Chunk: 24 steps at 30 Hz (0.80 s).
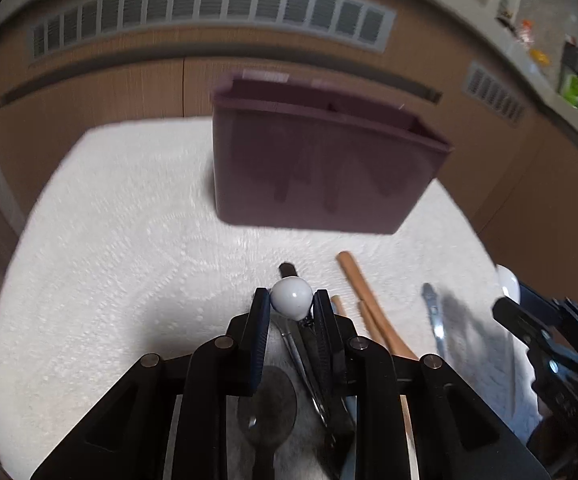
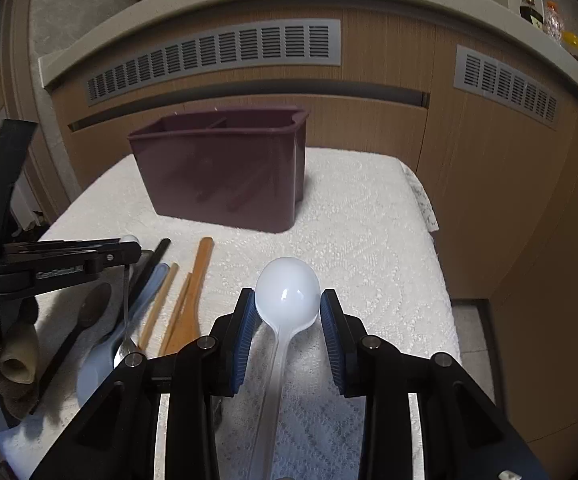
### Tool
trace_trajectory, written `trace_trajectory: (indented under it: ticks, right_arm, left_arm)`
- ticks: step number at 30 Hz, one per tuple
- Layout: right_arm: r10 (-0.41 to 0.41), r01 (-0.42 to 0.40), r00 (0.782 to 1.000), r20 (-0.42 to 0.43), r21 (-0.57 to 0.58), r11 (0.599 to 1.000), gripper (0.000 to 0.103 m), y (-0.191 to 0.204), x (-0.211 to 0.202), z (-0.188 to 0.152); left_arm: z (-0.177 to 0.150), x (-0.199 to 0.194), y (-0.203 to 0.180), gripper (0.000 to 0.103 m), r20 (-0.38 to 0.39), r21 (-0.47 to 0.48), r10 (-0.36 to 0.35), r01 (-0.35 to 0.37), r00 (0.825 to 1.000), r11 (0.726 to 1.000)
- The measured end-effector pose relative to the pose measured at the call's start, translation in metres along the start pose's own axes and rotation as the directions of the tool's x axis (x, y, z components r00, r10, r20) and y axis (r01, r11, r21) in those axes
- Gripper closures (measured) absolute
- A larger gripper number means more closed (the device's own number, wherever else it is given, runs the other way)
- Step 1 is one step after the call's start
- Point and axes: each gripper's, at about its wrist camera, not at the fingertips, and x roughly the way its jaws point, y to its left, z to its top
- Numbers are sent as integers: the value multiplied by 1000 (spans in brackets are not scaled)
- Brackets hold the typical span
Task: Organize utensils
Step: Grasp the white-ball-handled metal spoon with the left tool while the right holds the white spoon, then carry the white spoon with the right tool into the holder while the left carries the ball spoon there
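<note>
A dark purple utensil holder (image 1: 321, 160) stands on the white cloth; it also shows in the right wrist view (image 2: 225, 168) with utensils inside. My left gripper (image 1: 291, 300) is shut on a small metal spoon with a white ball end (image 1: 291, 298), held above the cloth. My right gripper (image 2: 287, 308) is shut on a translucent white plastic spoon (image 2: 287, 296), bowl forward, above the cloth. The left gripper also shows in the right wrist view (image 2: 127, 246), with the metal spoon (image 2: 125, 320) hanging down.
Loose utensils lie on the white cloth (image 2: 369, 248): wooden chopsticks and a wooden spatula (image 2: 199, 280), a pale blue spoon (image 2: 129, 320), a black spoon (image 2: 85, 316), a metal utensil (image 1: 435, 316). Wooden cabinets with vents (image 2: 217, 52) stand behind. The table edge is on the right.
</note>
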Motion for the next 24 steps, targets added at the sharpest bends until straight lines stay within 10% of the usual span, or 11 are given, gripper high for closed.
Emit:
trace_trajectory:
  ticks: [16, 24]
  right_arm:
    - [1, 11, 984, 181, -65, 998, 73, 18, -49, 52]
    - [43, -7, 906, 420, -87, 996, 72, 16, -72, 159]
  left_arm:
    - [40, -119, -5, 80, 342, 129, 57, -106, 938, 986]
    - [115, -151, -9, 80, 491, 213, 69, -197, 869, 957]
